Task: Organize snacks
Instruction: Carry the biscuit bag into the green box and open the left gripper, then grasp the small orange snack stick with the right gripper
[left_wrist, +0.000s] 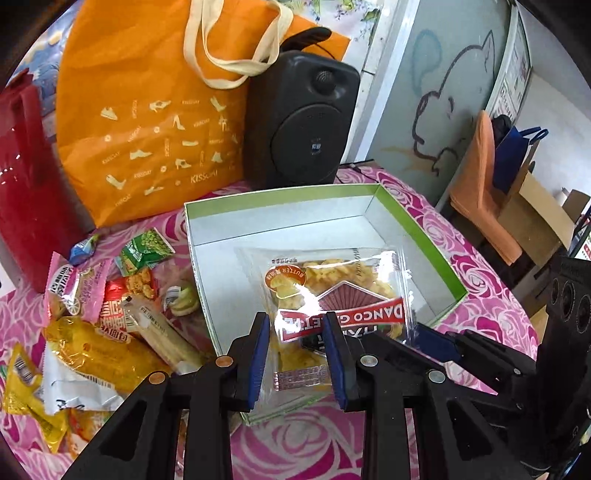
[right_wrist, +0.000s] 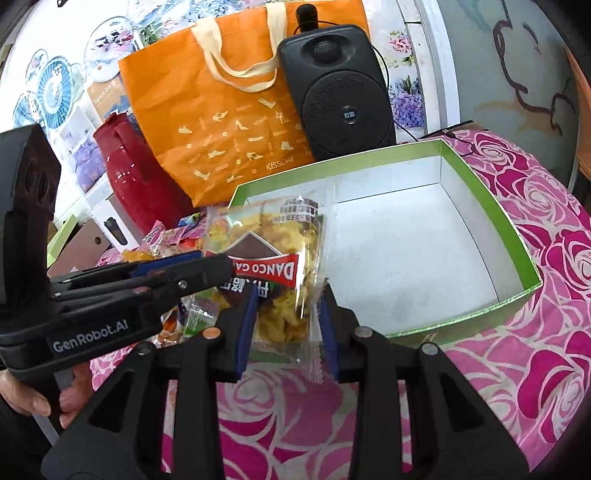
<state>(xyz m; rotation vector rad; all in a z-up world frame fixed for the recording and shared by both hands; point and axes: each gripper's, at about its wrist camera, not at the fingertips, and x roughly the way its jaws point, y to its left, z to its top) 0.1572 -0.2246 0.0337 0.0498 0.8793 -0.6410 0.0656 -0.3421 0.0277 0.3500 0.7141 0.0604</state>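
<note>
Blue-padded and black, the right hand-held gripper (right_wrist: 286, 332) sits nearest in its own view, its jaws pinching the lower end of a clear butter-cookie packet (right_wrist: 280, 266); the left hand-held gripper (right_wrist: 184, 267) reaches in from the side and appears to clamp the same packet around its red label, though in the left wrist view (left_wrist: 299, 354) its pads (left_wrist: 258, 354) stand either side of the packet and I cannot tell if they press it. The packet hangs over the near left corner of the green-rimmed white box (right_wrist: 517, 254), whose floor shows bare in the right wrist view, so I judge the sorting barely begun: this looks like the first snack going in. A heap of wrapped snacks (left_wrist: 107, 332) waits on the rose-patterned table (left_wrist: 491, 306) beside the box's left wall. Beyond, toward the table's far edge, stand a red jug (right_wrist: 125, 162), an orange tote bag (right_wrist: 221, 122) and a black speaker (right_wrist: 343, 96).
</note>
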